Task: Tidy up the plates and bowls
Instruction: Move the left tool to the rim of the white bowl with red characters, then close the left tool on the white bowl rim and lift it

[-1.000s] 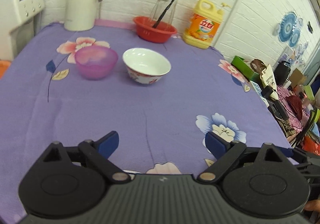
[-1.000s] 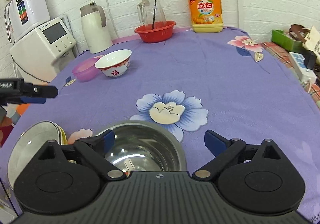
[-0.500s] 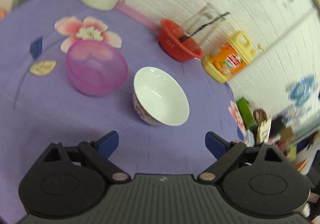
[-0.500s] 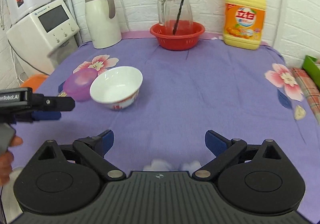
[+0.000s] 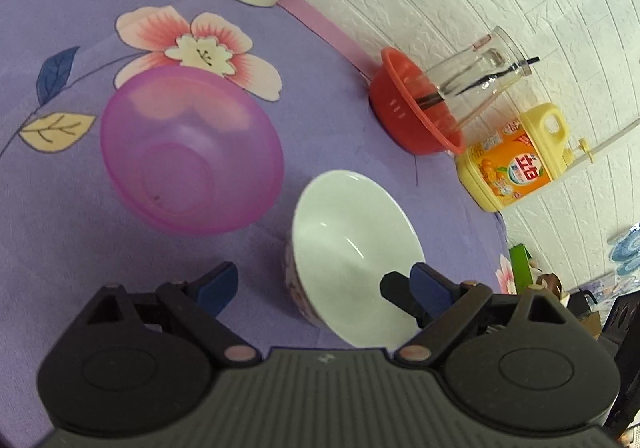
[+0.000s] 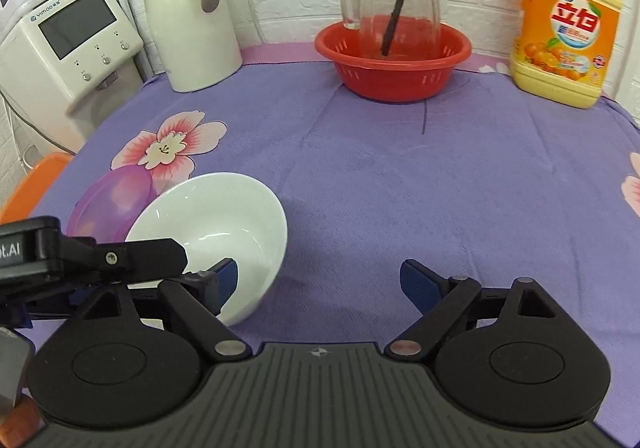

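One purple cloth (image 6: 400, 176), bearing one white jug (image 6: 188, 20), one red basket (image 6: 394, 60), one yellow bottle (image 6: 568, 20), two bowls. White bowl (image 5: 356, 252), glossy, just beside translucent pink bowl (image 5: 188, 156). Left gripper (image 5: 324, 284) wide open astride white bowl's rim, gripping nothing. Right gripper (image 6: 320, 280) open, empty. Dispenser (image 6: 72, 44) only in right view.

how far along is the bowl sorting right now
Nothing looks stacked yet: the white bowl and pink bowl sit separately on the purple cloth. In hand: the open left claw straddles the white bowl's near rim, not yet closed. The right claw is open and empty. Left: grasping and nesting the bowls.
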`<state>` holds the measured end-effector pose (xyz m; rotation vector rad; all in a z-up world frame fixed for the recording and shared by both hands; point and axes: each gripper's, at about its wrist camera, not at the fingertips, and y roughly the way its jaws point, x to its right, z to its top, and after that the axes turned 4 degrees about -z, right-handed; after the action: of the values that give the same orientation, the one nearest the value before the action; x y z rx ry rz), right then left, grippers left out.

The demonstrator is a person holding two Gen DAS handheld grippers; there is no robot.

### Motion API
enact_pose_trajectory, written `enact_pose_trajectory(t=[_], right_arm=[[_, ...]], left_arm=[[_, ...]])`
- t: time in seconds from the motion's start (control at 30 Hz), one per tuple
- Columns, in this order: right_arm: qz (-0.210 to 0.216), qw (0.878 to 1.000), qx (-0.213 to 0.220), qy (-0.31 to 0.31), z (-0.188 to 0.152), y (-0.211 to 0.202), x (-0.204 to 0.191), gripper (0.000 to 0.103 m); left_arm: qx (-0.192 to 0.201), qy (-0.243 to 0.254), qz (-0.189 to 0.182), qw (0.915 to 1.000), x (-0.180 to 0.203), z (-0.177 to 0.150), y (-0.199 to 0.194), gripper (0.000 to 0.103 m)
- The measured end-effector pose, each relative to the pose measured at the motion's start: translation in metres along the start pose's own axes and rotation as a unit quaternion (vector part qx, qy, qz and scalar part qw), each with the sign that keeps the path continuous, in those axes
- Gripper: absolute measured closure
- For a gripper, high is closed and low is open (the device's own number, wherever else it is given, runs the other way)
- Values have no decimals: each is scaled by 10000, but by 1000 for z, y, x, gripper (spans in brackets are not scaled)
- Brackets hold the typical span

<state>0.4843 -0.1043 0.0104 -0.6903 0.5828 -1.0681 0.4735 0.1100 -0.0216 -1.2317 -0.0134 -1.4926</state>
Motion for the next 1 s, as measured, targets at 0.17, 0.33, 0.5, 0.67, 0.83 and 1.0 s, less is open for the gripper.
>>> enact_pose_trajectory(t=[0.17,0.33,0.5,0.67,0.83,1.0], right_arm=[[133,9999,-26,-92,6,16,-5,0],[164,9998,-52,-126,4,26,-9,12],[239,9986,-2,-482,1,29,-26,21],[394,9963,16,-761,1,29,-35,25],[440,9950,53,-897,-2,27,-40,27],[448,9955,-81,-835,-9,18,-40,27]], left_arm=[[49,-33,8,10000,-7,4,3,15],[-91,-111,-318,9994,-7,4,8,24],[-101,284,-223,9993,5,5,16,38],[-152,404,-44,9991,3,9,21,44],[-251,865,130,9959,17,7,21,47],[-398,1024,157,9938,22,-5,12,47]])
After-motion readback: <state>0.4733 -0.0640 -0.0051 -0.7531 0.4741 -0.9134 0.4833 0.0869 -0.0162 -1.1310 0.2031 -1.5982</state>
